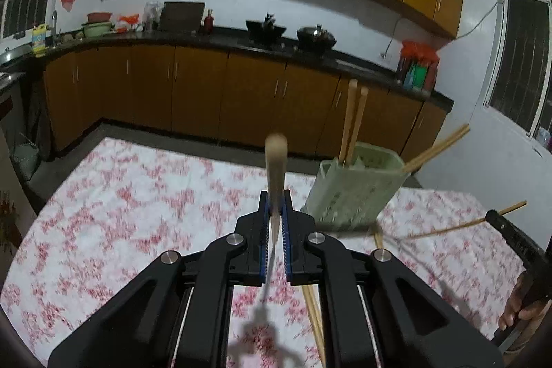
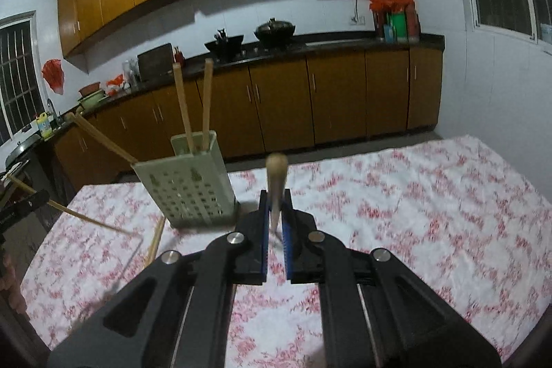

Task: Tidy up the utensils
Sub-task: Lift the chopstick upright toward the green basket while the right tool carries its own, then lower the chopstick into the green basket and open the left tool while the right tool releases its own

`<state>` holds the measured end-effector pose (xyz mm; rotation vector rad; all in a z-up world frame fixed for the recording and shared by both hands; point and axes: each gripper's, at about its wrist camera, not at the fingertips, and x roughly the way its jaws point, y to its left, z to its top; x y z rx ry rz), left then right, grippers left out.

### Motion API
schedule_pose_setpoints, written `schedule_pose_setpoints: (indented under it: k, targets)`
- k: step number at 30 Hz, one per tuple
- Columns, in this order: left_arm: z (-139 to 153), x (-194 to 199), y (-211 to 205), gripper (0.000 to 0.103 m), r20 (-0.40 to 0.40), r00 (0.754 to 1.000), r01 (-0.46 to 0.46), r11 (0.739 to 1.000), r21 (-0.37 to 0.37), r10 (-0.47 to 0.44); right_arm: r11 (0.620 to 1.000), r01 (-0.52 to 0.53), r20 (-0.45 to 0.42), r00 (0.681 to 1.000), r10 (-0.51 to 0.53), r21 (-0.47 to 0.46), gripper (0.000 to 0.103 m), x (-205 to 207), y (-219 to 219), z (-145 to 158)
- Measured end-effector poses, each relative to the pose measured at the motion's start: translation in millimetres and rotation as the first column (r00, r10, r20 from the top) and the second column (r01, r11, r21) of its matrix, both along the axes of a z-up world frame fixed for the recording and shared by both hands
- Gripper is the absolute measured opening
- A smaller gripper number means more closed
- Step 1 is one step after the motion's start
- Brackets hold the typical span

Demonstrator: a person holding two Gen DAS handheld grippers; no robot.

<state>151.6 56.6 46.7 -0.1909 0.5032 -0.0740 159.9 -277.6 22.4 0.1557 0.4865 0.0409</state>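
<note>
The left gripper is clamped tight on a wooden-handled utensil, whose rounded handle stands up above the fingers while its blurred metal end hangs below over the floral tablecloth. The right gripper is likewise closed around a second wooden-handled utensil. The pale green perforated utensil holder stands on the table near both grippers with upright chopsticks in it, and loose chopsticks lie on the cloth beside it.
</note>
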Motion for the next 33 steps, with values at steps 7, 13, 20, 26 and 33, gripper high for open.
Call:
schedule_pose_setpoints:
  k: [7,13,20,26,33]
  targets:
    - [20.7,-5.0,-3.0,0.007,0.045,0.998,0.039,0.999,-0.009,-0.038,0.997,-0.04,0.054,0.998,0.037,0.06,0.008,-5.0,-1.8,30.9]
    - [49.4,-15.3,-15.5,0.007,0.112,0.988,0.104,0.994,-0.012,-0.102,0.984,-0.129,0.129,0.985,0.113,0.124,0.008,-14.7,1.0,72.3]
    - [85.5,-20.4,-40.0,0.007,0.242,0.962,0.134,0.991,-0.011,-0.127,0.978,-0.172,0.272,0.953,0.136,0.114,0.008,-12.8,21.8,117.3]
    - [105.0,-4.8,-57.9,0.007,0.336,0.937,0.1,0.995,0.008,-0.097,0.986,-0.153,0.338,0.933,0.123,0.063,0.008,5.3,42.0,130.5]
    - [90.6,17.9,-70.0,0.007,0.296,0.949,0.1,0.995,0.024,-0.103,0.99,-0.137,0.325,0.938,0.123,0.021,0.008,34.4,56.1,119.4]
